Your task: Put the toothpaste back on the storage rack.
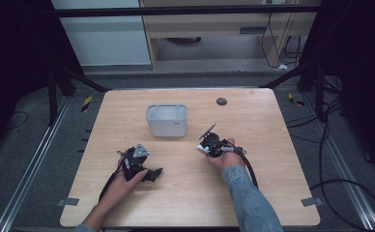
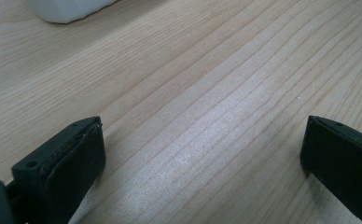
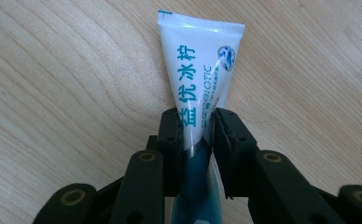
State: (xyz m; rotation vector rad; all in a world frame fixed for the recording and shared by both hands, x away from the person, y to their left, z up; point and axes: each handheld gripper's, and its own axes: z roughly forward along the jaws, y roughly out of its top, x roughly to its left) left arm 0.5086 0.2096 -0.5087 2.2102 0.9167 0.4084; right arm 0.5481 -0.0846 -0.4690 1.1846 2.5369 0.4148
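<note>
High view: at the left we saw the left gripper (image 1: 152,172) resting low on the wooden table (image 1: 272,203), held in the person's left hand (image 1: 122,186), with a grey three-cornered plate on top. In the left gripper view its two black jaws stood wide apart, with bare table between them and nothing pressed by either pad. A corner of the white container (image 2: 69,9) lay ahead of those jaws, to their upper left and well apart from them. In the high view that container (image 1: 166,120) stood beyond both grippers, roughly between them. To the right, the right gripper (image 1: 202,147) sat in the person's right hand (image 1: 224,157), its cable trailing back beside the sleeved forearm. In the right gripper view the jaws were clamped on a white toothpaste tube (image 3: 198,74) with teal lettering: the pads pressed the tube's lower part from either side, and its flat crimped end extended straight ahead of the fingertips over the table.
</note>
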